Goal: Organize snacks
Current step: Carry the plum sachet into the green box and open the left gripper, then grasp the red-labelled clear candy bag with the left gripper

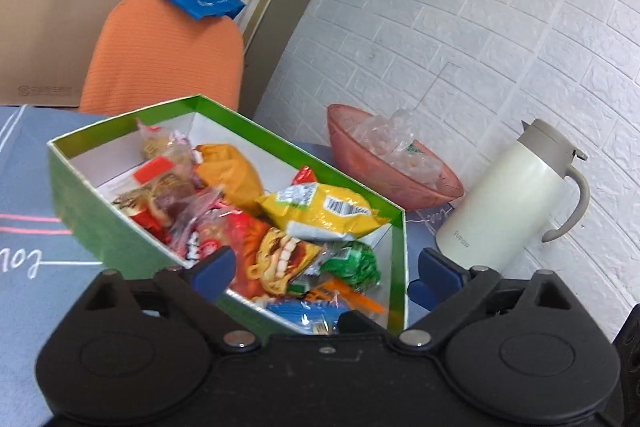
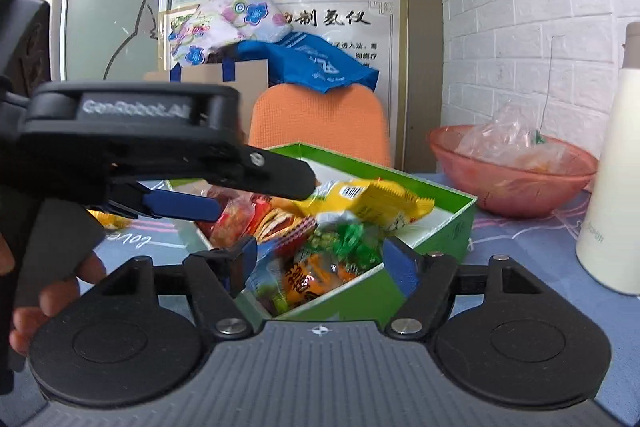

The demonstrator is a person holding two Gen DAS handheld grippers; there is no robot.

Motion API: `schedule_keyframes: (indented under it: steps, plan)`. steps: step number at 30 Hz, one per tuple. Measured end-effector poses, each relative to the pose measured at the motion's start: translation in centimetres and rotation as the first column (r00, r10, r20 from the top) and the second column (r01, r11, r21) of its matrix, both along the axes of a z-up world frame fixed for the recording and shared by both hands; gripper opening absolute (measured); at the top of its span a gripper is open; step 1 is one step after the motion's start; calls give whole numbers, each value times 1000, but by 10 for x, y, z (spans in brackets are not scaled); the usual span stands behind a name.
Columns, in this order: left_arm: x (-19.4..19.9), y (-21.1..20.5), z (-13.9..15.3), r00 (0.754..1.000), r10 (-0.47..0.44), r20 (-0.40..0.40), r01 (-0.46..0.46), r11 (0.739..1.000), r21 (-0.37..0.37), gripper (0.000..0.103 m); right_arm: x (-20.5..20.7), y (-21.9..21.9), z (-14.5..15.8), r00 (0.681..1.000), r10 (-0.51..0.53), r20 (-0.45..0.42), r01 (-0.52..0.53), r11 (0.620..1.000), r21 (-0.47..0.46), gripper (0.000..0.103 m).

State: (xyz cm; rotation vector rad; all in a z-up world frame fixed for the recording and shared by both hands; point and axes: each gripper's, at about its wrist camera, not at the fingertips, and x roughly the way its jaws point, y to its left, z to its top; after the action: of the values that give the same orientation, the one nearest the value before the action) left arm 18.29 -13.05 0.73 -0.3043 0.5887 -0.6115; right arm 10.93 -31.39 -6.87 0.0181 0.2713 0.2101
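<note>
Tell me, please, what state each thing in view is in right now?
Green box: lid off, full of snack packets.
Yellow snack packet: sealed, lying on top.
Pink bowl: upright, holding clear plastic wrappers.
White thermos jug: upright, lid on.
Left gripper: open, empty.
Right gripper: open, empty.

Snack packets fill the box on the table; bowl and jug stand right.
</note>
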Motion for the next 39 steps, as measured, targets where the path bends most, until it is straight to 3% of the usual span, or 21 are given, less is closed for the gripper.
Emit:
schedule_keyframes:
  steps: [7,12,15,21,25,28,29,30,35,39]
  plan:
    - [-30,48,18,995,73,68,-73,997,0,103,-17,20,13,996,59,63,-59,998,4,103]
    - [-43,113,14,971,223,82,-228,972,51,103,-15,46,18,988,148,40,-149,989,13,103]
    - [-43,164,5,932,360,42,-361,931,48,103,-12,62,15,981,194,-11,-193,980,44,103]
    - [-30,258,-4,809,586,-44,-587,808,-40,103,-21,95,11,967,254,-19,-253,967,14,103]
    - [-13,283,-21,783,605,-145,-615,787,-40,103,-28,108,11,954,299,-3,-299,954,5,103]
    - [-7,283,-33,801,572,-179,-583,812,-14,103,-30,116,10,947,320,-11,-320,947,-13,103]
    - [-5,282,-36,814,550,-187,-563,826,-21,90,-30,118,9,944,329,-21,-329,944,-10,103]
    - [-5,281,-40,830,520,-201,-537,843,-37,68,-30,119,8,941,338,-34,-338,941,0,103]
    - [-27,258,-43,901,393,-185,-402,916,-11,64,-25,114,5,896,428,-119,-410,900,149,103]
    - [-57,222,-46,942,269,-203,-279,960,-25,66,-31,120,0,879,453,-148,-438,890,124,103]
